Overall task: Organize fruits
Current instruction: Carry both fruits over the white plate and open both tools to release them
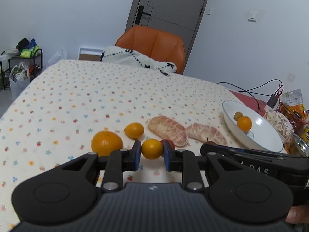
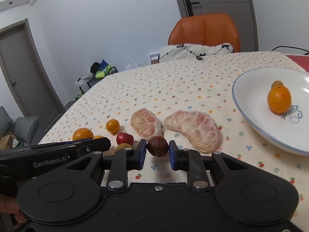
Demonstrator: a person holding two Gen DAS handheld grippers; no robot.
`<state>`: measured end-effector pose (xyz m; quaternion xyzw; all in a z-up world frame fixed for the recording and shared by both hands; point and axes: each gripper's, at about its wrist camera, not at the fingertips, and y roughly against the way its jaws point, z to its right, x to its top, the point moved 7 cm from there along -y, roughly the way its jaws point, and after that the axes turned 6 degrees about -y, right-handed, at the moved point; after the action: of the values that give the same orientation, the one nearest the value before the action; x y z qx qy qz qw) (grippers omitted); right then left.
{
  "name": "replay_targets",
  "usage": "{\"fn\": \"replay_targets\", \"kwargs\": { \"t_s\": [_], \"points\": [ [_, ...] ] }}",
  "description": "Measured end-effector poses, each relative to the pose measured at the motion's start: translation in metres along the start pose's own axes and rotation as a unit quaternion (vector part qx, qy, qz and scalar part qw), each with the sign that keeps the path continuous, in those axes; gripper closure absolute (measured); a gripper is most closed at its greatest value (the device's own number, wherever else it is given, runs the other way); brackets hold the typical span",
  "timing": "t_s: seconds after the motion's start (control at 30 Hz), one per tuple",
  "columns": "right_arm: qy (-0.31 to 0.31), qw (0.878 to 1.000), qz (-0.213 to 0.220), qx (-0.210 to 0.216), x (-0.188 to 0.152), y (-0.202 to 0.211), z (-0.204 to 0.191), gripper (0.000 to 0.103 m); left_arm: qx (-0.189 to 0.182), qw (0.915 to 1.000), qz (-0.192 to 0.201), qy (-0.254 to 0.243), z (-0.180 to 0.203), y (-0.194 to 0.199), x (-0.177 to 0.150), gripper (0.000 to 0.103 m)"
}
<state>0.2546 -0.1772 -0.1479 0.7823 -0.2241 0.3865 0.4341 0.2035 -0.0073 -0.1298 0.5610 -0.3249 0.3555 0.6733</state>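
Fruits sit spread over the flowered tablecloth, w/ two already in the white bowl at my right. My left gripper has its blue pads pinching a small orange fruit, one pad on each side, fruit low over the cloth. My right gripper is clamped the same way on a dark brown round fruit. Both jaws are nearly together, only the fruit between.

Left of my left grip: a big orange, and behind it a smaller yellow-orange fruit. A red fruit lies btwn my two grippers, just beside the left one's far pad. Two peeled pomelo segments lie side by side past the grippers, near but not touching the bowl. Inside the bowl: one orange w/ a smaller yellowish fruit tucked behind it. Orange chair stands at the table's far edge.
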Motion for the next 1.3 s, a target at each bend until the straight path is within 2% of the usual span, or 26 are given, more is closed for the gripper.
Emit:
{"fn": "replay_targets", "kwargs": {
  "t_s": [0.33, 0.6, 0.87, 1.3],
  "points": [
    [-0.005, 1.0, 0.026, 0.004, 0.008, 0.026, 0.005, 0.08, -0.003, 0.9995, 0.019, -0.024, 0.024, 0.011, 0.014, 0.08],
    [-0.014, 0.998, 0.052, -0.019, 0.015, 0.047, 0.022, 0.08, -0.023, 0.9983, 0.029, -0.044, 0.054, 0.015, 0.023, 0.08],
    [-0.023, 0.995, 0.082, -0.05, 0.024, 0.081, 0.052, 0.08, -0.059, 0.995, 0.046, -0.066, 0.097, 0.012, 0.039, 0.08],
    [-0.051, 0.988, 0.116, -0.093, 0.03, 0.117, 0.105, 0.08, -0.094, 0.9905, 0.043, -0.091, 0.15, -0.005, 0.043, 0.08]
  ]
}}
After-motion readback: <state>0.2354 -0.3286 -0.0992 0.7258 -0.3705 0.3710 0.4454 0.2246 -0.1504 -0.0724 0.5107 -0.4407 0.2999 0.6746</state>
